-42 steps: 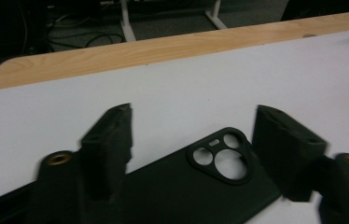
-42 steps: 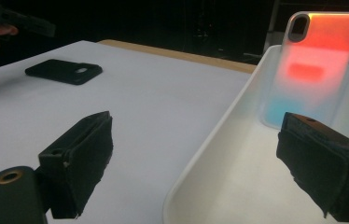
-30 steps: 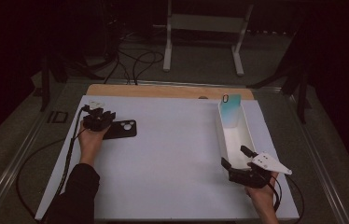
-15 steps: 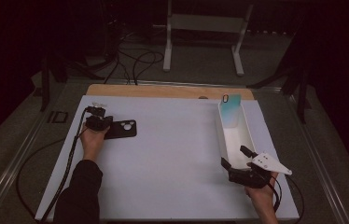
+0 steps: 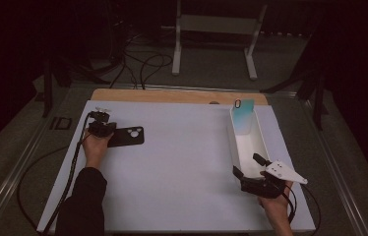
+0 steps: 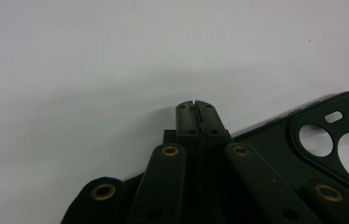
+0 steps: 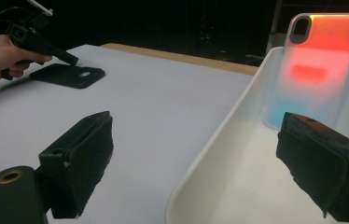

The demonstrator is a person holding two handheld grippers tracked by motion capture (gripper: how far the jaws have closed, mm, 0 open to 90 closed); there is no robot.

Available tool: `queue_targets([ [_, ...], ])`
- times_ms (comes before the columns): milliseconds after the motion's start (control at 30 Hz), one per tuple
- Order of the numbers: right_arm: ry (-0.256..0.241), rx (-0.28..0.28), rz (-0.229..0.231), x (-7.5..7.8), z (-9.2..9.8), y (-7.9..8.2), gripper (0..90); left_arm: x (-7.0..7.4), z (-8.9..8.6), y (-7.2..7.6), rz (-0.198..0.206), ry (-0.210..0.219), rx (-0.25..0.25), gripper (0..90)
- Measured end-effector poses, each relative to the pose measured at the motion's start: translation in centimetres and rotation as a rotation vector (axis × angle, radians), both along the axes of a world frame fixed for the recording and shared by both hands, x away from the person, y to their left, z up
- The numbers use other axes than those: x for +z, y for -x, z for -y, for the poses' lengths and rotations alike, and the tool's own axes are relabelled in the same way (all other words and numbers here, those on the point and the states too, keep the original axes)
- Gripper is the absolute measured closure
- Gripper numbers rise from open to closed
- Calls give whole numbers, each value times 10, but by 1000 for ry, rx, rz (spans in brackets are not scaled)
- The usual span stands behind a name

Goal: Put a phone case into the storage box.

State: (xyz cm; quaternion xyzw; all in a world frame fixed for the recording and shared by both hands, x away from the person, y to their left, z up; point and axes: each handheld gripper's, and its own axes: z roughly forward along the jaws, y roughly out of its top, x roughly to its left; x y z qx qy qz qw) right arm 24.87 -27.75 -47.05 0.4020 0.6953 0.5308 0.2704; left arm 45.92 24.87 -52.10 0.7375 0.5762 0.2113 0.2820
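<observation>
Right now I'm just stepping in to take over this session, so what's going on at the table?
A person works at a white table with a gripper in each hand. The left gripper, jaws closed together, is at the edge of a black phone case lying flat; whether it pinches the case cannot be told. The right gripper is open, one jaw inside and one outside the near end of a white bin. A colourful phone case leans upright against the bin's far end.

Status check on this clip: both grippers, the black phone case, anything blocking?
Left gripper shut, over the black phone case edge; grip unclear. Right gripper open, straddling the white tray near end. Gradient case leans upright in tray. Nothing blocking.
</observation>
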Motion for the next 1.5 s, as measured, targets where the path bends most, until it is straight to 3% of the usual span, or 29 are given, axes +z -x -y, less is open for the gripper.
queue_targets([
  [100, 2, 2, 0, 0, 0, 0, 108, -1, -1, 2, -13, 0, -11, 900],
  [300, 0, -4, 3, 1, 1, 1, 108, 2, 2, 13, -37, -43, -64, 900],
  [533, -1, -9, 7, 2, 2, 1, 108, 3, 2, 30, -52, -40, -95, 900],
  [633, -2, -7, 9, 2, 2, 2, 108, 3, 1, 51, -55, -13, -103, 900],
  [867, 5, -4, 10, 2, 0, 1, 108, 4, 8, 88, -45, -16, -137, 900],
  [1067, 7, 3, 12, 3, -2, 1, 108, 1, 9, 109, -26, 44, -147, 899],
  [1233, 11, 4, 11, 2, -2, 1, 108, -2, 5, 112, -11, 89, -132, 896],
  [1367, 10, 2, 14, 2, -1, 0, 108, -2, 8, 116, 23, 53, -118, 888],
  [1500, 8, 3, 12, 2, 0, 0, 108, 8, 9, 125, 113, 48, -110, 861],
])
